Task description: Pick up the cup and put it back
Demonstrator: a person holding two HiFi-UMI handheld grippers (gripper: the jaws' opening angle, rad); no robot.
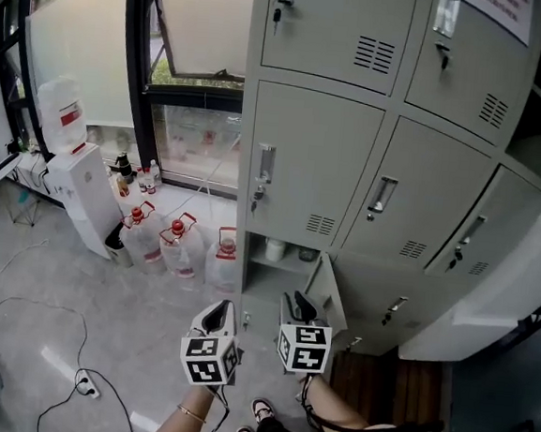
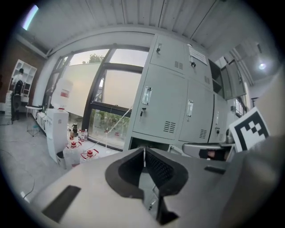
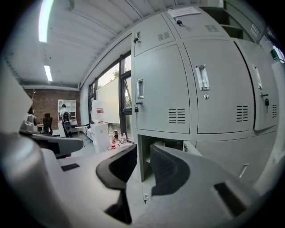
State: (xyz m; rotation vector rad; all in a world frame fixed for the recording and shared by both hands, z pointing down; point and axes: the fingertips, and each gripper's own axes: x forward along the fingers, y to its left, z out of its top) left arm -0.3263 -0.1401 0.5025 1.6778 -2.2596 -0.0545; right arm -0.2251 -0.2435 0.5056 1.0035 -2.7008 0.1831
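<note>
**A:** How do the fingers stand?

**B:** On the left gripper (image 2: 143, 152) they're pressed together with nothing in them. On the right gripper (image 3: 143, 151) they're a narrow gap apart, empty, and touching nothing.

**A:** And the cup?

**B:** The white cup (image 1: 274, 251) stands upright, as far as I can tell, at the left of a low open compartment (image 1: 258, 277) in the locker (image 1: 313, 158). It's on the far side of both grippers and well apart from them. The little door (image 1: 328, 293) hangs open on the right.

**A:** Which hand goes?

**B:** The right, I'd judge, since it faces the opening. Its fingers would need to spread wider first.
</note>
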